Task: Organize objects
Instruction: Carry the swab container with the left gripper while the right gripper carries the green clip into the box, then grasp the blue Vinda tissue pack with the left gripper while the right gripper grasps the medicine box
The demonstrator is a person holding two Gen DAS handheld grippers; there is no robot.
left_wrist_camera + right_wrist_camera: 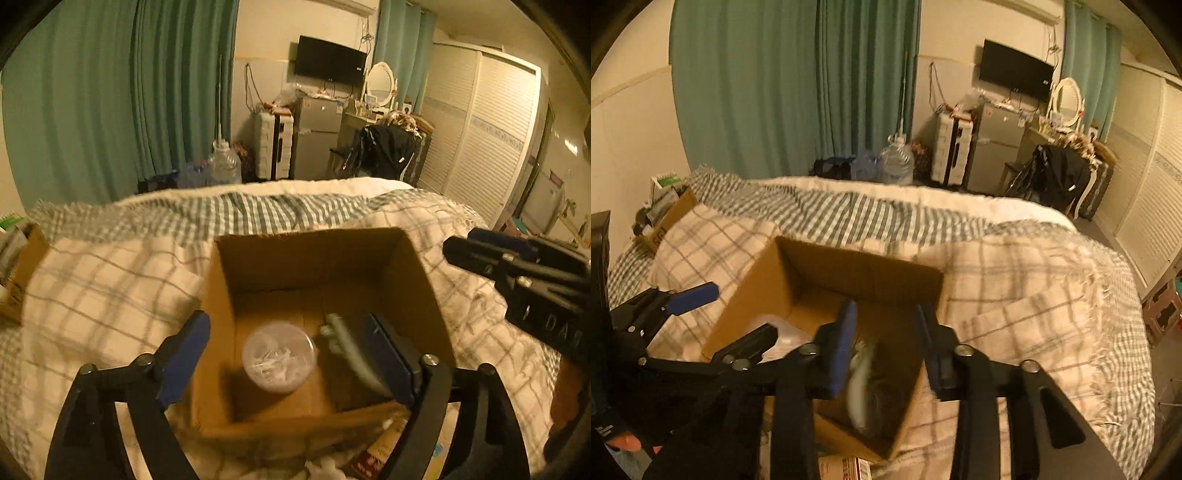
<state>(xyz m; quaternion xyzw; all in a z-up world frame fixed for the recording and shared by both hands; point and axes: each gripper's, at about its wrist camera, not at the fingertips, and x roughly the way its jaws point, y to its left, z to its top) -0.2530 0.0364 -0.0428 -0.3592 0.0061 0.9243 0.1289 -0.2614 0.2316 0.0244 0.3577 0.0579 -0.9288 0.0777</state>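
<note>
Both claws, left claw [288, 362] and right claw [886, 343], hang released over the open brown cardboard box [221, 295] on the bed; inside lie the clear lidded plastic tub [279, 356] and a blurred pale-green object [347, 347], apparently dropped for sorting.

The open box [221, 295] is showing matt brown corrugated cardboard. Inside it, a round tub [279, 356] is looking like clear, slightly glossy plastic. The plaid blanket [110, 280] beneath is reading as soft woven cloth, fraying into a rough fringe [1097, 280] at its edge.
</note>
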